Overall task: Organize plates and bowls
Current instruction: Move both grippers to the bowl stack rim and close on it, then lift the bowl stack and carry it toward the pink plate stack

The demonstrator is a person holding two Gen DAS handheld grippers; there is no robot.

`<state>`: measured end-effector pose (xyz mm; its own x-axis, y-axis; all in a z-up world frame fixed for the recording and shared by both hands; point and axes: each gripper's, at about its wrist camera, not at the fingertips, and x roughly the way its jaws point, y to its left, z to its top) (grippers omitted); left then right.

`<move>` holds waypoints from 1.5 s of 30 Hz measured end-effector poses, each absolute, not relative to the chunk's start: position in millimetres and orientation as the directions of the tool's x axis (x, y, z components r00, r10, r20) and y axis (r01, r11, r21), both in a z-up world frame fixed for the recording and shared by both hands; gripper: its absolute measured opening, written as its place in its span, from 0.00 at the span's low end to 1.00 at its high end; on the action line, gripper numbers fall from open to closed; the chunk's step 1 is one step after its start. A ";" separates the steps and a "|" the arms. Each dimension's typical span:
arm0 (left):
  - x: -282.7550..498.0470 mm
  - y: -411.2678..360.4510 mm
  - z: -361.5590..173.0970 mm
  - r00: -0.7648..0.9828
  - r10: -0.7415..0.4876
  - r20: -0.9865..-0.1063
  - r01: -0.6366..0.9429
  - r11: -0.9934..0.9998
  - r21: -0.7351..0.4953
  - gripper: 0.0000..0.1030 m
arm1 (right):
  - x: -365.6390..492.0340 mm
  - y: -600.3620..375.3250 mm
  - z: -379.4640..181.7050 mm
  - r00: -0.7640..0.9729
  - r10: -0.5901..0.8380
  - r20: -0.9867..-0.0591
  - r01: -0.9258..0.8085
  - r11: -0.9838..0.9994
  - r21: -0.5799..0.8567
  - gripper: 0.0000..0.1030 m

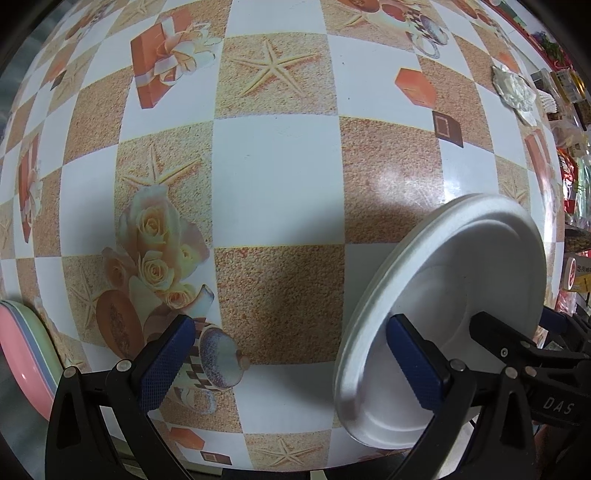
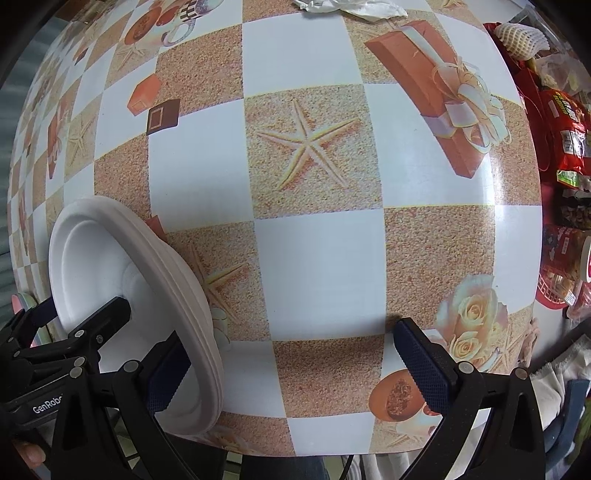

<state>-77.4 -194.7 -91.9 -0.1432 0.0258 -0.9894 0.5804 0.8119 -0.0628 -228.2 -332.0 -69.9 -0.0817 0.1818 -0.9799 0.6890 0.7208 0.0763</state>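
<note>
A stack of white plates lies on the checked tablecloth near the table's front edge, between my two grippers. My left gripper is open wide; its right finger hangs over the stack's left rim. My right gripper is open wide too, and its left finger sits over the white plates at their right rim. Each view shows a black finger of the other gripper over the plate's well. A stack of pink, purple and green plates shows at the far left.
Crumpled white paper lies at the table's far side. Red snack bags and small boxes crowd the right side. The table's front edge runs just below my fingers. A person's fingertip shows at the lower left.
</note>
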 end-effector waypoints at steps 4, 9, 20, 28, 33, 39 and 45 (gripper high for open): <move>-76.5 -196.7 -92.7 -0.145 0.029 -0.989 0.582 0.811 -0.062 1.00 | -225.8 -331.4 -72.5 -0.087 0.188 -0.978 0.684 0.725 0.078 1.00; -73.3 -194.4 -93.8 -0.157 0.016 -0.987 0.570 0.818 -0.078 1.00 | -226.7 -328.7 -72.7 -0.079 0.180 -0.981 0.686 0.724 0.077 1.00; -82.2 -208.3 -85.1 -0.067 0.059 -0.996 0.666 0.746 -0.001 0.98 | -221.8 -331.4 -72.5 -0.100 0.192 -0.976 0.682 0.728 0.073 0.97; -98.1 -226.6 -73.1 -0.091 -0.002 -0.996 0.725 0.686 -0.068 0.51 | -219.1 -311.2 -58.3 0.003 0.257 -0.966 0.677 0.710 0.192 0.36; -97.3 -225.3 -73.9 -0.100 -0.013 -0.995 0.703 0.707 -0.080 0.50 | -214.0 -294.6 -57.9 -0.013 0.270 -0.963 0.663 0.723 0.194 0.35; -102.3 -198.5 -73.9 -0.096 -0.035 -0.995 0.715 0.693 -0.093 0.53 | -219.7 -264.9 -58.2 -0.013 0.254 -0.967 0.652 0.735 0.185 0.35; -101.8 -155.4 -73.0 -0.106 -0.038 -0.994 0.732 0.673 -0.104 0.53 | -216.2 -225.1 -60.5 -0.046 0.244 -0.969 0.636 0.755 0.160 0.35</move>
<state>-101.8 -155.4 -73.0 -0.1060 -0.0377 -0.9937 0.7320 0.6734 -0.1036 -216.2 -225.1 -60.5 -0.0460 0.2443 -0.9686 0.6362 0.7547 0.1602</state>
